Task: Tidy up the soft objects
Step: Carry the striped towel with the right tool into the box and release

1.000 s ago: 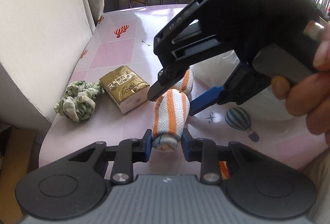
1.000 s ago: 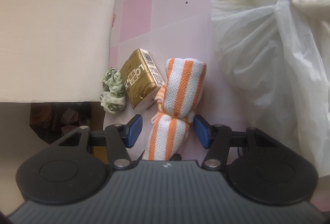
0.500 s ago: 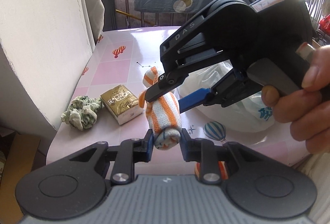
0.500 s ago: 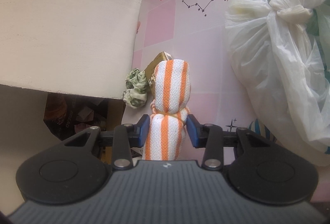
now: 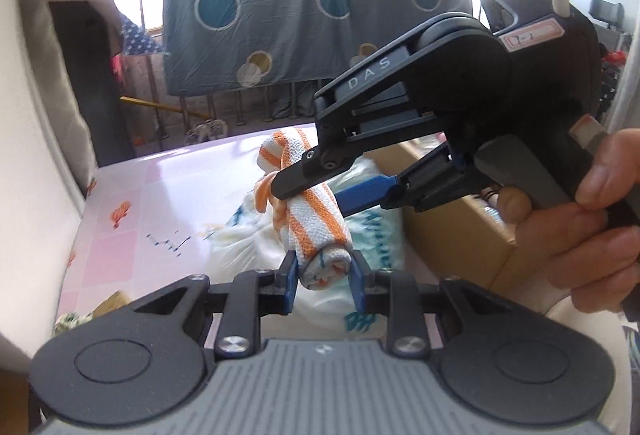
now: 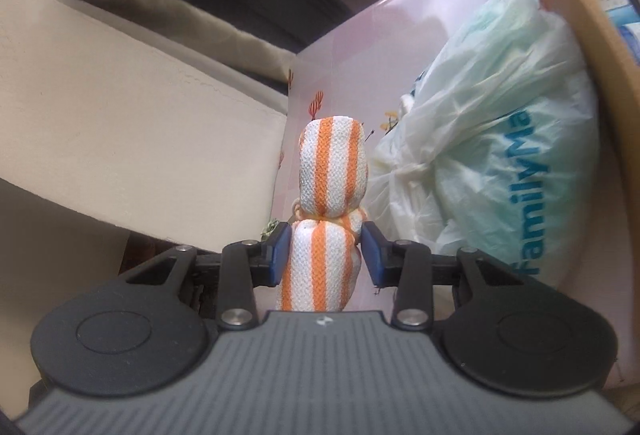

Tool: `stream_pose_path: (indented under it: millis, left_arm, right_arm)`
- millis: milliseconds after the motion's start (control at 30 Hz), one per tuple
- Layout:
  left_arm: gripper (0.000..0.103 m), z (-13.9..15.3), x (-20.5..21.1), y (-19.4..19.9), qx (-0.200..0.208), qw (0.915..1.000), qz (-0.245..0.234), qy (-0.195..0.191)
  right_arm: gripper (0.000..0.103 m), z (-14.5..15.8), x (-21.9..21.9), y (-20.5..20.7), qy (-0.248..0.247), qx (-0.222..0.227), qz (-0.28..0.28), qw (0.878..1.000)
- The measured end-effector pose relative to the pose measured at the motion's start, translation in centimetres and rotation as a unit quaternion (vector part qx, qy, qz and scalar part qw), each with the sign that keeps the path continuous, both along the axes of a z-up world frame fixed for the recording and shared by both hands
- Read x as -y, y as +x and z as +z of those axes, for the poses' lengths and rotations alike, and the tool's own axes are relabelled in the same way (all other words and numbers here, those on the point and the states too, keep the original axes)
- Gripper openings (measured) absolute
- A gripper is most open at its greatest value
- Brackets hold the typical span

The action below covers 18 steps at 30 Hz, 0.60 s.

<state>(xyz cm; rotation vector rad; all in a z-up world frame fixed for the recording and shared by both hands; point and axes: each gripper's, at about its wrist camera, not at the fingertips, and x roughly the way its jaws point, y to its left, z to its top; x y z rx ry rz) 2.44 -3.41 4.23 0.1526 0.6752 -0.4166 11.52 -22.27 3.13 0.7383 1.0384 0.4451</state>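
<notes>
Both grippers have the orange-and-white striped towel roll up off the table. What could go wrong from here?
1. The left gripper pinches only the very end of the orange-and-white striped towel roll; the soft cloth could slip out.
2. The right gripper grips below the tied waist, so the far half hangs free and may flop or sag.
3. The white plastic bag and brown cardboard box sit close; the roll could snag them.

Pink patterned table, white plastic bag

Right gripper jaws clamped on orange-striped towel roll — white plastic bag beside, pink table below
</notes>
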Motion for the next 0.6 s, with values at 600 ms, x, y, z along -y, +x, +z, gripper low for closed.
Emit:
stream_pose_path:
  millis: [600]
  left_arm:
    - [0.059, -2.3, 12.1, 4.3, -0.036, 0.9959, -0.079, 0.025]
  right_arm:
    - [0.037, 2.5, 26.8, -3.8, -0.199, 0.021, -0.109, 0.974]
